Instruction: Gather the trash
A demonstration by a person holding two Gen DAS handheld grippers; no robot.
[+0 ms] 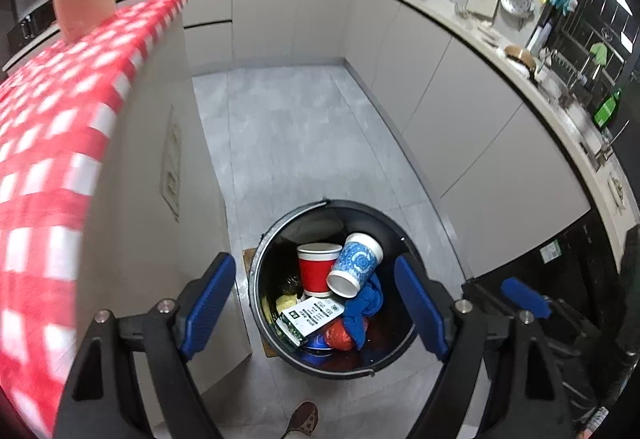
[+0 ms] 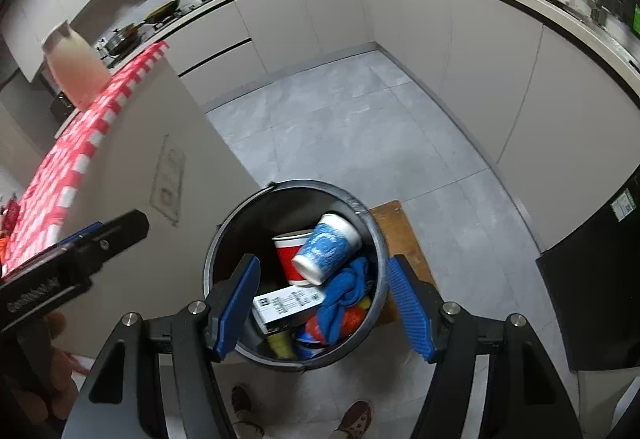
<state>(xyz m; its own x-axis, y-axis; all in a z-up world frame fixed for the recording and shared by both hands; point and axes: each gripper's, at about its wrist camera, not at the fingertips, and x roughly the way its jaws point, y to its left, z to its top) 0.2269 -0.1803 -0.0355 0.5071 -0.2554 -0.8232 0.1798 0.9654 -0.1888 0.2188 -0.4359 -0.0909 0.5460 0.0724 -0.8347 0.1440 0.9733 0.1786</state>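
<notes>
One round black bucket (image 1: pixel 276 335) stood on the grey tiled floor (image 1: pixel 288 143), beside a counter covered with a red-and-white checked cloth (image 1: pixel 44 167), and it held all the trash that could be seen. Inside it there were two paper cups: one red cup (image 1: pixel 316 271) with a white rim, standing upright, and one blue patterned cup (image 1: pixel 356 265) lying tilted against it with its white bottom toward the camera. Under the cups lay one flat white carton (image 1: pixel 312 319) with printed text, one crumpled blue cloth (image 1: pixel 362 309), and some red and yellow pieces that I could not identify. The left gripper (image 1: pixel 316 313) hung above the bucket with its two blue ribbed pads spread apart and nothing between them. The right gripper (image 2: pixel 322 307) was also over the bucket, its two pads likewise wide and empty. One pale bottle (image 2: pixel 76 73) stood on the checked cloth.
</notes>
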